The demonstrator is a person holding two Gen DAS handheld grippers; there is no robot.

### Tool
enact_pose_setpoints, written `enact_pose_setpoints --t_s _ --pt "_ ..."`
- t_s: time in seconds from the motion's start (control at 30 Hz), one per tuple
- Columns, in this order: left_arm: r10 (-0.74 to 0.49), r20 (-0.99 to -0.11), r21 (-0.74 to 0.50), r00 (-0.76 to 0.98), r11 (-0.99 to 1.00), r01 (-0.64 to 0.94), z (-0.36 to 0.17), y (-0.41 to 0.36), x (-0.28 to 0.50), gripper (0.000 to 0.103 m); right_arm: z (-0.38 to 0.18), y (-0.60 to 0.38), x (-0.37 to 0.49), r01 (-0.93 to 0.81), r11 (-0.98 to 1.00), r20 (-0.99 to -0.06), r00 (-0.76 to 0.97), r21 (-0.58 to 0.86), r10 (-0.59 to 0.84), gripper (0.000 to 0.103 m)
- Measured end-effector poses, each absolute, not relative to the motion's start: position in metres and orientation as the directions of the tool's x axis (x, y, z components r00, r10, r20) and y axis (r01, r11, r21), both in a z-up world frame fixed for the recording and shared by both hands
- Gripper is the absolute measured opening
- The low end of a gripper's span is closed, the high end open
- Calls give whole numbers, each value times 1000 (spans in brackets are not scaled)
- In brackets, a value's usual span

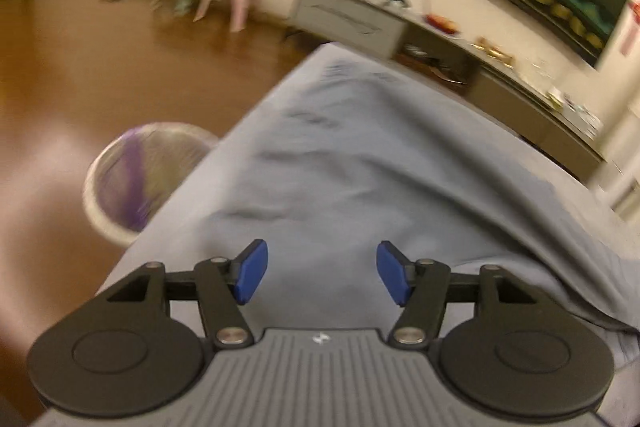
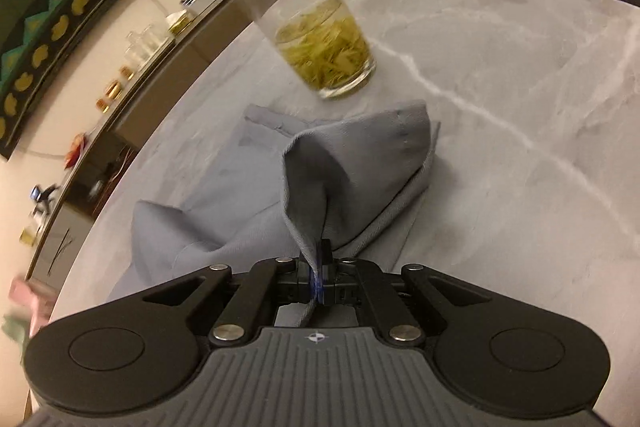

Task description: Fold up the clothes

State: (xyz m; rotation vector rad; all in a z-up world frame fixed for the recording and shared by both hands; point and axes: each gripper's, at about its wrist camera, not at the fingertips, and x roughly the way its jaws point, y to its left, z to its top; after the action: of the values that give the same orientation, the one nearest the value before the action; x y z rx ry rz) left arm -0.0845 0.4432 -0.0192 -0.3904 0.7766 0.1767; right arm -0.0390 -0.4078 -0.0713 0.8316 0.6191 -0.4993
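- Grey cotton garment [image 2: 352, 163] lies crumpled on the grey marble-pattern table [image 2: 520, 107]; no readable print on it.
- Right gripper [image 2: 318, 281]: tongs pressed together, pinching a raised hem of the garment.
- Left gripper [image 1: 322, 273]: blue pads [image 1: 252, 273] spread apart above the cloth.
- Lidded glass tea tumbler [image 2: 320, 39] stands at 12 o'clock, just beyond the garment.
- Mesh basket [image 1: 136, 179] sits on the floor at 10 o'clock from the left gripper.

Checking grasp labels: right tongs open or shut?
Shut: right tongs pinch an edge of the grey garment, lifting it off the table.
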Motion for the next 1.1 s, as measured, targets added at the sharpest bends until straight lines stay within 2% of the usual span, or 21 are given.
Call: enact_pose_setpoints --t_s 0.07,0.1,0.13,0.17,0.2,0.27,0.37,0.43,0.5,0.57,0.63,0.7,0.8,0.9,0.93,0.97,1.0,1.1 --pt "25 -738 -290 674 891 -350 -32 455 -100 61 -64 -402 -53 652 559 -654 718 512 -238 11" --pt "4 -734 -322 679 878 -354 -37 458 -101 62 -56 -394 -67 653 553 -615 733 518 -290 21" --pt "-16 -729 -355 684 864 -357 -41 462 -103 64 -45 -380 -84 643 566 -557 754 516 -348 38" --pt "-37 -723 -386 690 849 -360 -46 465 -104 66 -38 -365 -97 629 599 -499 770 495 -397 46" --pt "-57 -717 -417 695 833 -363 -50 468 -106 67 -30 -346 -105 603 652 -453 790 459 -412 52" --pt "-96 -702 -478 706 798 -367 -59 474 -109 71 -16 -304 -113 517 769 -386 842 376 -377 52" --pt "-132 -688 -523 714 772 -361 -68 473 -95 72 2 -228 -113 280 920 -326 927 275 -185 52" --pt "-140 -674 -541 725 762 -355 -70 469 -81 66 10 -170 -109 65 981 -323 947 182 -3 52" --pt "-147 -657 -550 740 765 -336 -65 464 -67 33 13 -110 -108 -172 981 -339 921 94 194 52" --pt "-145 -630 -507 763 821 -262 -45 449 -52 27 14 -45 -110 -420 907 -359 845 16 398 56" --pt "-145 -597 -443 789 880 -173 -18 428 -38 21 18 15 -115 -627 778 -373 732 -43 570 76" --pt "-193 -552 -399 811 915 -54 12 402 -31 20 23 73 -123 -785 611 -394 597 -105 699 89" --pt "-273 -488 -316 829 941 124 56 363 -20 20 15 159 -129 -889 413 -462 455 -197 761 94" --pt "-294 -475 -237 829 950 202 75 339 -17 23 -2 221 -115 -890 370 -520 455 -266 723 92" --pt "-278 -457 -243 845 953 182 75 345 -23 23 -7 235 -103 -891 380 -547 454 -250 703 75" --pt "-261 -438 -249 860 955 162 76 350 -30 23 -11 245 -88 -889 406 -580 448 -212 680 53" --pt "-243 -419 -257 875 956 143 76 356 -36 30 -14 251 -72 -869 456 -605 470 -191 643 6" --pt "-158 -413 -321 897 947 19 55 397 -70 44 -15 245 -29 -783 607 -639 536 -132 552 3"
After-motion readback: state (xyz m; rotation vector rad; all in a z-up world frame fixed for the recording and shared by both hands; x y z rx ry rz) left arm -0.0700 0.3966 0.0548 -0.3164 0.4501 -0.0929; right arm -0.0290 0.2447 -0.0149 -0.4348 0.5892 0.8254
